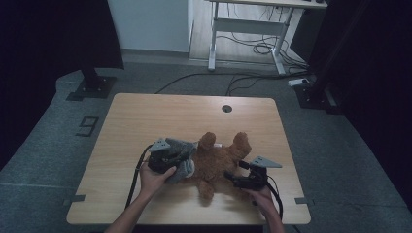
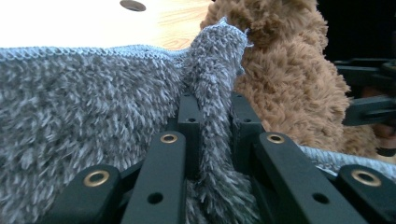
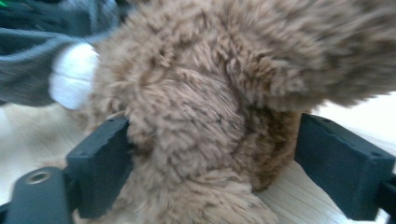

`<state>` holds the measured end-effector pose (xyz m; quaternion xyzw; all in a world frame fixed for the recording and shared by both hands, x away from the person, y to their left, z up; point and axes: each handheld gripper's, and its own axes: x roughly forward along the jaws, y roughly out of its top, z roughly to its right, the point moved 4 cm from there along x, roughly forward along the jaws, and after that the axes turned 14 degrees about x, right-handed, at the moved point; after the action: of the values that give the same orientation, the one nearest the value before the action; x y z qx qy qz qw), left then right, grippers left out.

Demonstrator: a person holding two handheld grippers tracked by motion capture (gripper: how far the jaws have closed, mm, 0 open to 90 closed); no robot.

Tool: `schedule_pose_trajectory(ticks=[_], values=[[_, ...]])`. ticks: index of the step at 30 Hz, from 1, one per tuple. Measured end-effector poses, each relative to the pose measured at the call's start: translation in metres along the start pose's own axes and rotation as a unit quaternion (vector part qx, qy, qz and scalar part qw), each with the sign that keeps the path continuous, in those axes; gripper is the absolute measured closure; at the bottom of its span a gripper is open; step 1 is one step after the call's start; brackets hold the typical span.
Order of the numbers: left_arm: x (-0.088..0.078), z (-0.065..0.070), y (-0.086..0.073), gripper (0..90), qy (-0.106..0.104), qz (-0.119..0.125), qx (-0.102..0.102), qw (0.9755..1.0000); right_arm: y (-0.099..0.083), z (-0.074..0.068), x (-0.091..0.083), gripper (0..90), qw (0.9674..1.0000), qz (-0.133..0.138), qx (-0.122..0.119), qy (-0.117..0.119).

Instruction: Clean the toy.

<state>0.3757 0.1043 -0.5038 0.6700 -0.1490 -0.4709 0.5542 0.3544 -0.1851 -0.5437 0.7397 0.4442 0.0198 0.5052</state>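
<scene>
Left gripper clamped on grey knitted cloth, brown plush bear just beyond; right gripper spread around a bear limb. Dressing seemingly barely begun.

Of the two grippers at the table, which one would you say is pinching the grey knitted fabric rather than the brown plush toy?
The left gripper: its jaws are shut on a fold of the grey fabric. The right gripper straddles the brown plush toy, jaws spread.

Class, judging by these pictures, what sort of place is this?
Probably a lab or recording studio, not a home: dark curtains flank a lone wooden table, cables trail across the grey floor, and a number marker is taped down.
</scene>
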Motion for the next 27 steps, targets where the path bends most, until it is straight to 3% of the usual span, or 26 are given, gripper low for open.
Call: schedule_pose_trajectory(ticks=[4,7,10,16,21,24,27], values=[[-0.002,0.002,-0.001,78.4,0.0,0.0,0.0,1.0,0.002,0.0,0.004,17.0,0.9999,-0.007,-0.008,0.002],[-0.003,0.006,-0.004,78.5,0.003,0.004,-0.001,1.0,-0.002,-0.002,0.005,33.6,0.9994,-0.015,-0.022,0.022],[-0.007,0.011,-0.004,78.4,0.004,0.002,0.002,1.0,-0.006,-0.004,0.007,46.7,0.9985,-0.016,-0.047,0.022],[-0.008,0.019,0.015,77.4,0.008,-0.017,0.016,0.9997,-0.006,-0.004,0.009,58.7,0.9968,-0.013,-0.077,0.019],[0.003,0.055,0.043,77.6,-0.028,-0.002,0.057,0.998,-0.006,-0.004,0.01,60.4,0.996,-0.008,-0.087,0.017],[0.027,0.084,0.057,77.6,-0.052,-0.012,0.087,0.9948,-0.006,-0.004,0.01,60.4,0.9962,-0.006,-0.086,0.016],[0.055,0.103,0.065,77.4,-0.069,-0.027,0.103,0.9919,-0.006,-0.004,0.01,60.4,0.9969,-0.003,-0.077,0.016]])
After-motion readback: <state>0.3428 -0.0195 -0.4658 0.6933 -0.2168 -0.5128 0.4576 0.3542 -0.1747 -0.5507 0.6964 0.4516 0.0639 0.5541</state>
